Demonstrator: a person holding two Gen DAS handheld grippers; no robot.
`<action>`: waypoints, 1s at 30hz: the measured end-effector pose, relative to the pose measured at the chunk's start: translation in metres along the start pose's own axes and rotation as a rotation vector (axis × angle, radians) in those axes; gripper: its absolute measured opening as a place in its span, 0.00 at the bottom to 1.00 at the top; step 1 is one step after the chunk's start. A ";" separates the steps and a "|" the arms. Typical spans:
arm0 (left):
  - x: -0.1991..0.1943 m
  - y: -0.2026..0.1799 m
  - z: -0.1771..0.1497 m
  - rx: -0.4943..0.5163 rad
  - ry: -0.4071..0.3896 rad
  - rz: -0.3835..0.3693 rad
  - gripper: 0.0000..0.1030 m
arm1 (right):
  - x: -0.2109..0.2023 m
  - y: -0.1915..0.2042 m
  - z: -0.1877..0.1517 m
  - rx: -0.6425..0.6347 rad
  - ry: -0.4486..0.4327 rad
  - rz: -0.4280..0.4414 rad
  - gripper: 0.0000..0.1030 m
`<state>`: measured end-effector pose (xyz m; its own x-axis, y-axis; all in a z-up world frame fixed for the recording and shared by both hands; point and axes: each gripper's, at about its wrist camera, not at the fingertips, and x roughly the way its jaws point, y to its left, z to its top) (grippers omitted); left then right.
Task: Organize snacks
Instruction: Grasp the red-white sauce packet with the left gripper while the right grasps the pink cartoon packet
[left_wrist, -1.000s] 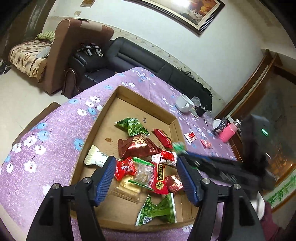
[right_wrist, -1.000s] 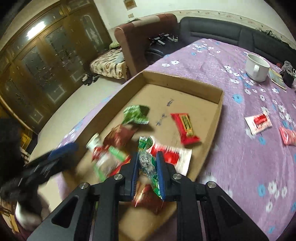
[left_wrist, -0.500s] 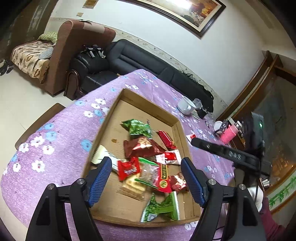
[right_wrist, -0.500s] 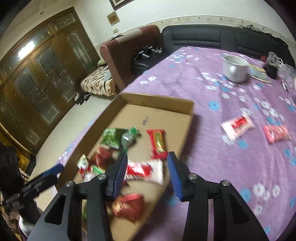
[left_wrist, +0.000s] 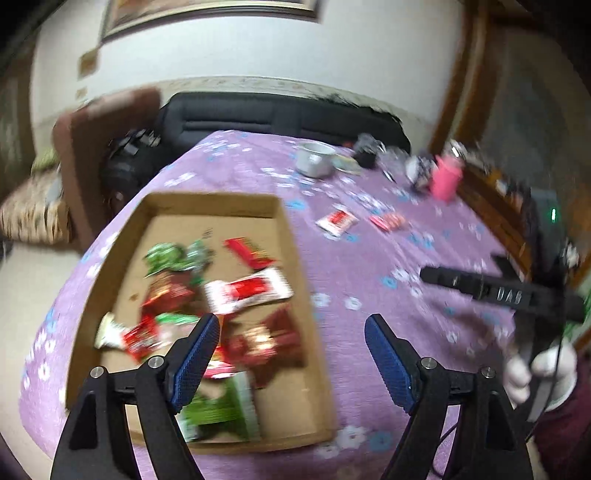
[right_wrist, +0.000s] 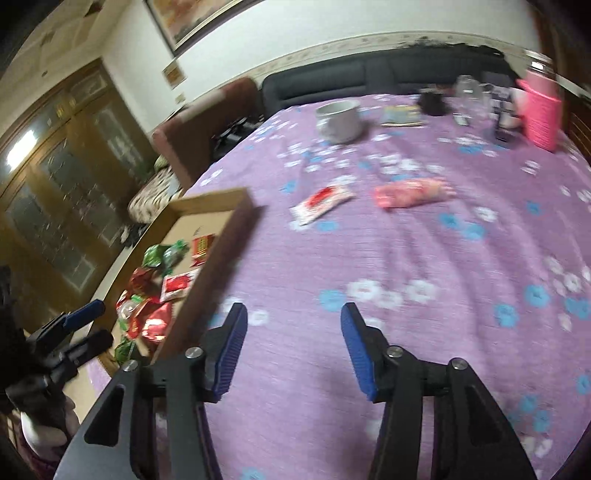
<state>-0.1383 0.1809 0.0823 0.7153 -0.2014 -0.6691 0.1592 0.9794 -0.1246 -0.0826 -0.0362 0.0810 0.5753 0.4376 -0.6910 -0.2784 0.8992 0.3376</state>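
The left gripper (left_wrist: 290, 354) hangs over the near right corner of the cardboard tray (left_wrist: 295, 236), its jaws spread wide and opening further with nothing between them — one blue pad over the snack pile, the other over the purple flowered cloth of the bench (left_wrist: 369, 266). The tray holds a loose heap of snacks: green packets (left_wrist: 166, 256) toward the far side, a red bar (left_wrist: 249, 253) beside them, a red-and-white packet (left_wrist: 247, 290) in the middle, a dark red packet (left_wrist: 264, 341) near the right wall, a large green packet (left_wrist: 221, 404) at the near end; the picture is blurred, so finer detail cannot be told

The right gripper (right_wrist: 290, 347) is over bare cloth just to the right of the tray, jaws apart and opening, empty. Two snacks lie outside the tray, well apart from both grippers: a white-and-red packet (right_wrist: 319, 203) and, beside it, a pink packet (right_wrist: 410, 192). Farther back stand a white mug (right_wrist: 340, 120) and a pink cup (right_wrist: 541, 110) among small clutter. In the left view a white-gloved hand (left_wrist: 543, 373) holds the right gripper's handle at the right edge
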 end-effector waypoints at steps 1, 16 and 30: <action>0.003 -0.014 0.001 0.038 0.008 0.010 0.83 | -0.006 -0.008 0.000 0.014 -0.011 -0.008 0.53; 0.066 -0.116 0.019 0.224 0.137 -0.018 0.86 | -0.051 -0.107 -0.019 0.169 -0.064 -0.076 0.54; 0.127 -0.114 0.013 0.139 0.274 -0.076 0.86 | -0.029 -0.115 -0.003 0.172 -0.028 -0.086 0.54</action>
<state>-0.0568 0.0431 0.0206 0.4910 -0.2436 -0.8364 0.3102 0.9461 -0.0935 -0.0700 -0.1528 0.0601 0.6130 0.3569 -0.7049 -0.0933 0.9186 0.3840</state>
